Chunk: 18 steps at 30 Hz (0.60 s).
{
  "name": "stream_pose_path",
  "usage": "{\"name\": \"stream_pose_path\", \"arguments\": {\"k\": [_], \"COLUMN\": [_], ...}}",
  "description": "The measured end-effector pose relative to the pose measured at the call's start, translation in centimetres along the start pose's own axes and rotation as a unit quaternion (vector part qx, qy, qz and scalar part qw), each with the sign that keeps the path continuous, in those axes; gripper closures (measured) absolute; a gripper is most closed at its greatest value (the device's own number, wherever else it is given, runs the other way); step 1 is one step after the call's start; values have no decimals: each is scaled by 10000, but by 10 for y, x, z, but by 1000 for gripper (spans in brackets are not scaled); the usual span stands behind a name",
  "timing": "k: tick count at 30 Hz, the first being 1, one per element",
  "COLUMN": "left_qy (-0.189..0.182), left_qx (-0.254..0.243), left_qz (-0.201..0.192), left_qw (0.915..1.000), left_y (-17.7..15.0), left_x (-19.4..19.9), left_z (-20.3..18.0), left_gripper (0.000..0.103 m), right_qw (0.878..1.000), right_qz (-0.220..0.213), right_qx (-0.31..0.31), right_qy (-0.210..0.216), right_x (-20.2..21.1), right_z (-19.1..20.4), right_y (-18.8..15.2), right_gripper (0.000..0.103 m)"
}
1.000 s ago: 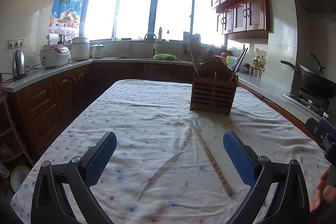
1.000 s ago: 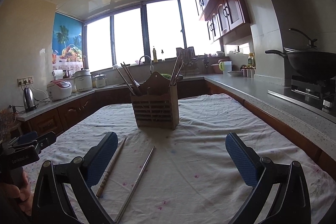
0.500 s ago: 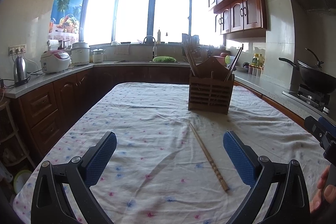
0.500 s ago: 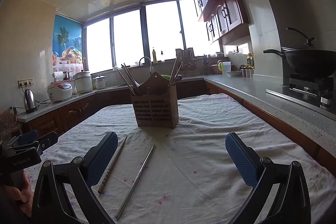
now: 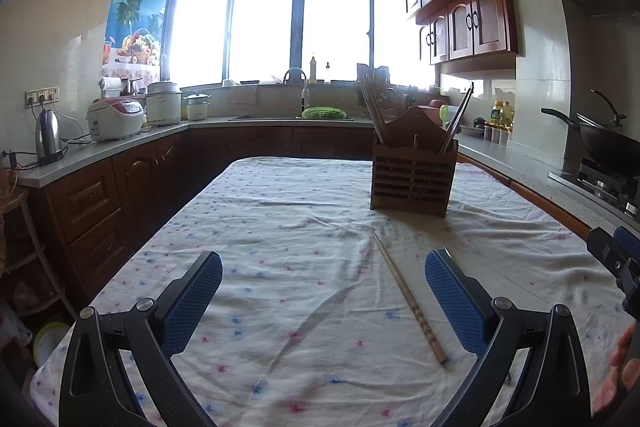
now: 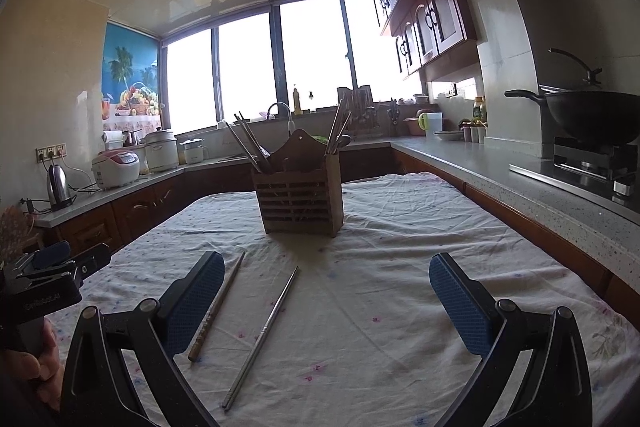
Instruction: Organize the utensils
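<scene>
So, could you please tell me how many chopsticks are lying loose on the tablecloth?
2: a bamboo chopstick beside the right gripper's left jaw, and a metal chopstick just right of it. Both lie before the wooden holder.

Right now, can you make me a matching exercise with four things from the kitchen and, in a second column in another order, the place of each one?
Things:
1. bamboo chopstick
2. wok
3. kettle
4. wooden holder

Places:
A. on the stove at the right
B. standing upright in the middle of the tablecloth
C. lying flat on the cloth beside the metal chopstick
D. on the left counter, near the wall sockets

Pairs: 1-C, 2-A, 3-D, 4-B
</scene>
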<state>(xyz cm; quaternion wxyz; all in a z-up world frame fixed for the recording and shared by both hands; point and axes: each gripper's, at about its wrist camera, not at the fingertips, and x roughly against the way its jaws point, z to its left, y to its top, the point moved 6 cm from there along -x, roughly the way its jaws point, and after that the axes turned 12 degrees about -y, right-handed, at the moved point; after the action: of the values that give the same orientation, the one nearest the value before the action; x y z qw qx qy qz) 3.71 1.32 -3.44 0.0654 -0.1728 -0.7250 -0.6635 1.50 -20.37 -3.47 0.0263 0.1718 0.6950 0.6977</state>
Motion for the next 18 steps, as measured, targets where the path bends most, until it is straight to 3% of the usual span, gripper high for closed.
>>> {"name": "stream_pose_path", "arguments": {"k": [18], "left_qy": [214], "left_qx": [-42], "left_qz": [-58], "left_qw": [9997], "left_y": [-2], "left_x": [0], "left_z": [6], "left_gripper": [1], "right_qw": [9999], "right_qz": [-120], "right_qx": [8], "right_qy": [25], "right_x": [2], "right_z": [2], "right_y": [4], "right_gripper": [0]}}
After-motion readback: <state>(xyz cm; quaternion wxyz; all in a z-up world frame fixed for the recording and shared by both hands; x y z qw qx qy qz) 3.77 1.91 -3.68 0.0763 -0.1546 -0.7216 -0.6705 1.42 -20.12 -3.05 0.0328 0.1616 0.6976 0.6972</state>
